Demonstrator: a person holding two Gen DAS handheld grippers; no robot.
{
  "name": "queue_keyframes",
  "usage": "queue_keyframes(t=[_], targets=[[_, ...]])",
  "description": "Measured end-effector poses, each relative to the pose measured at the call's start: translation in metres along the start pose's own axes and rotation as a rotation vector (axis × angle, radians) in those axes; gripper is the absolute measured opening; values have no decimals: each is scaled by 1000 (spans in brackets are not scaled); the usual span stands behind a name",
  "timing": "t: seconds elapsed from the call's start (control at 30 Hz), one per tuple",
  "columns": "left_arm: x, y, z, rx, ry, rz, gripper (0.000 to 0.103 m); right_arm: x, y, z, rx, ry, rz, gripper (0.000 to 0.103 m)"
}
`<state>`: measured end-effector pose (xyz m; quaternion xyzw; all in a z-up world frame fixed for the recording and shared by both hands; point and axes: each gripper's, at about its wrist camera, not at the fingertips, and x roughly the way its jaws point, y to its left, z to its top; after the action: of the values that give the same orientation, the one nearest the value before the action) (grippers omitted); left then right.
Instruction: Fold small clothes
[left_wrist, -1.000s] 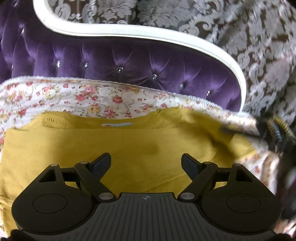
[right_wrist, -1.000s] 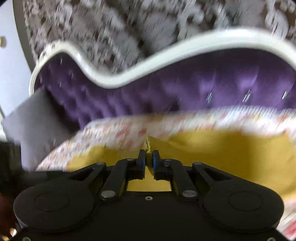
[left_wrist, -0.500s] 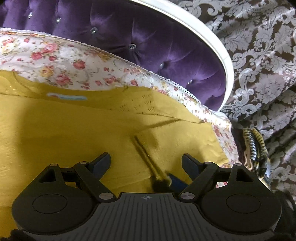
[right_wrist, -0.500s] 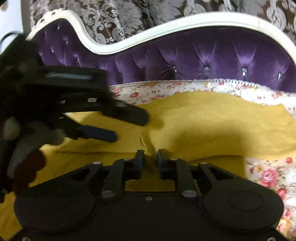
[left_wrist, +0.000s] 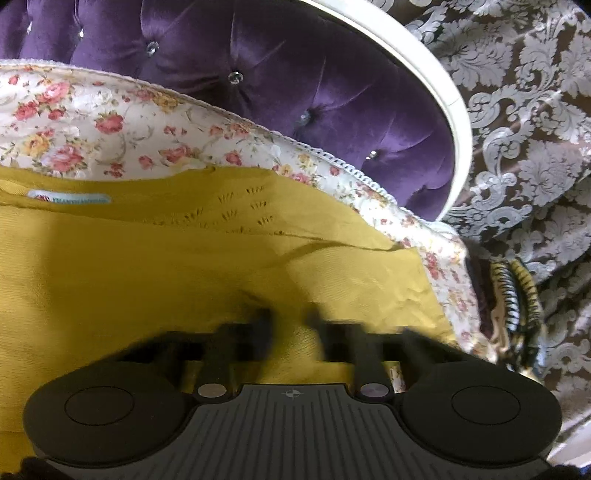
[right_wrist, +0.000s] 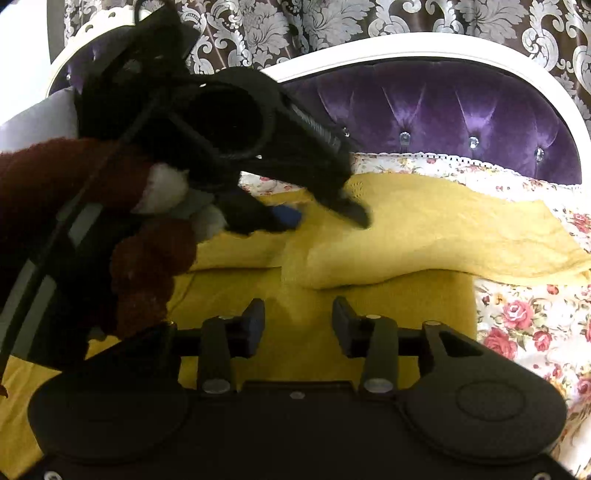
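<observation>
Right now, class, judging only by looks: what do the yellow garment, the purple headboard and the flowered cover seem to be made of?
Yellow garment: probably a fine knit, matte, with ribbed texture and small eyelet holes. Purple headboard: likely velvet or similar plush, button-tufted and glossy along the folds. Flowered cover: seemingly smooth printed woven fabric with slight sheen and a lace-like edge.

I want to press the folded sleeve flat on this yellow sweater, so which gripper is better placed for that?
Probably the left gripper. In the right wrist view its fingertips sit over the folded sleeve of the yellow sweater. The right gripper is open, holds nothing, and sits short of the fold.
</observation>
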<state>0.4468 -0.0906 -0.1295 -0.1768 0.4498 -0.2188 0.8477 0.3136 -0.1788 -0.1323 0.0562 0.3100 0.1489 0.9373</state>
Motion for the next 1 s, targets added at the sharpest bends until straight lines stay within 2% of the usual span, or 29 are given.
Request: queue_keyframes(t=[0.2,0.37,0.5,0.63,0.73,1.0], targets=[[-28,-27,9,121,-87,8,3,1,12,-5,-52,2,-28,55],[-79,-49,29,204,-170,-25,3,2,23,-7,-114,9,-53,59],[-124,-48,41,246,-242,-7,3,3,21,-9,-104,8,-47,59],[-155,-28,47,256,-257,42,3,4,23,-9,-115,9,-56,60],[-168,-2,44,247,-257,116,3,6,23,-8,-112,9,-54,60],[-183,76,26,127,-218,229,3,7,24,-8,-119,9,-60,60]])
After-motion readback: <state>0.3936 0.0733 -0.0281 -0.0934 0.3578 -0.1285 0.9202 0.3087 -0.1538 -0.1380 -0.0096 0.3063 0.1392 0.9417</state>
